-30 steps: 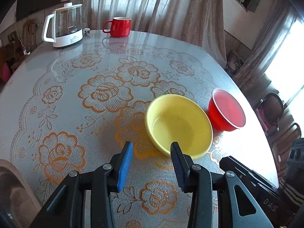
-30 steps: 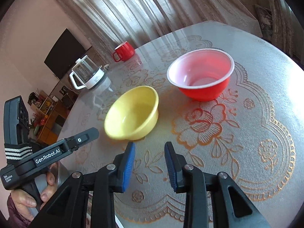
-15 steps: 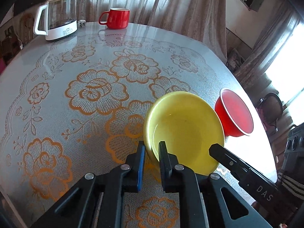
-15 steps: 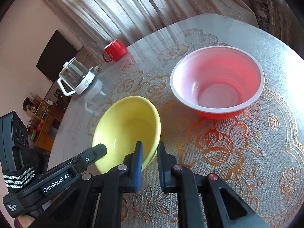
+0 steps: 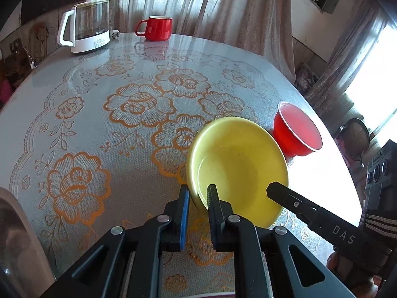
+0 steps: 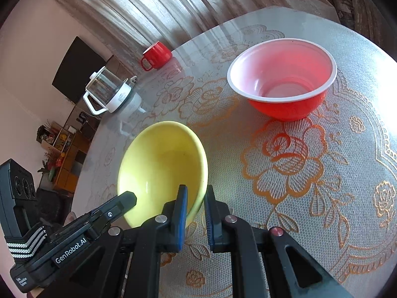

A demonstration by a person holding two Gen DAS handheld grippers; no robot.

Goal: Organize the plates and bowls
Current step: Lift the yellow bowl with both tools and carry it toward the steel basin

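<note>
A yellow bowl [image 5: 238,168] is held between both grippers, tilted and lifted off the flowered table. My left gripper [image 5: 198,196] is shut on its near left rim. My right gripper [image 6: 194,198] is shut on its opposite rim; the bowl shows in the right wrist view [image 6: 163,166]. A red bowl with a white rim [image 6: 285,79] stands upright on the table beyond the yellow bowl; it also shows in the left wrist view [image 5: 297,131], just right of the yellow bowl.
A glass kettle on a white base [image 5: 86,29] and a red mug [image 5: 156,28] stand at the table's far edge. The table edge [image 5: 330,134] runs close past the red bowl. A pale rounded object [image 5: 17,236] sits at the lower left.
Both grippers closed on the yellow bowl's rim from opposite sides. The bowl has lifted and tilted, and sits closer to the red bowl.
</note>
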